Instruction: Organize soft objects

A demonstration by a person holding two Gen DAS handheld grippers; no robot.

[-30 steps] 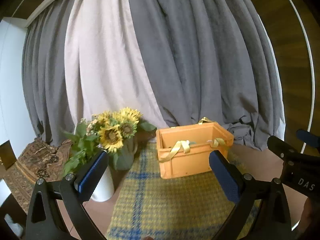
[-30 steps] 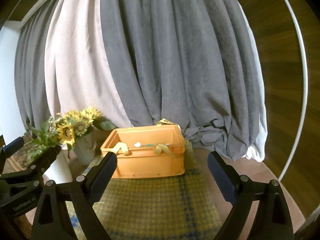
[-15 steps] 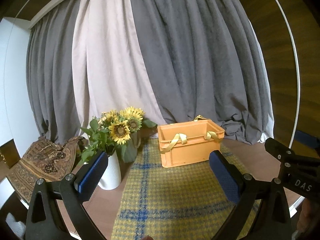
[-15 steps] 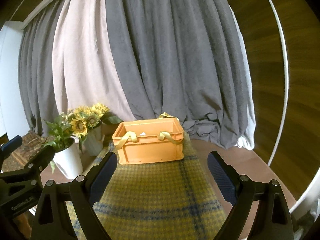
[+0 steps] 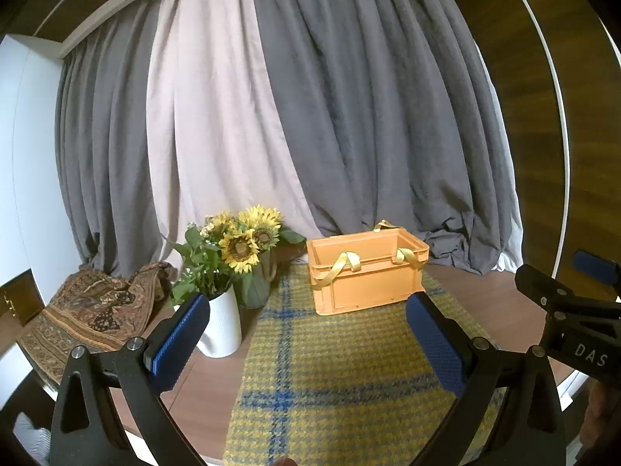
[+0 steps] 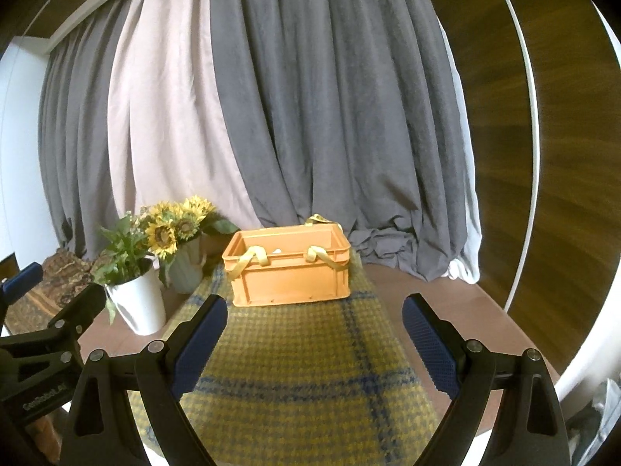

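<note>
We see the orange crate at twelve o'clock from our grippers, upright on the far end of the plaid cloth, its long axis running from nine to three, open top up. Yellow ribbons hang over its near rim. At ten o'clock stand sunflowers. Our left gripper and right gripper gape wide, holding nothing.

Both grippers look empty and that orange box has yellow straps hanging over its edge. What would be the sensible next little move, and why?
Probably reach the right gripper forward to the yellow strap draped over the orange crate rim and tuck it inside. Both grippers are open and hold nothing, and the crate sits ahead on the plaid cloth.
</note>
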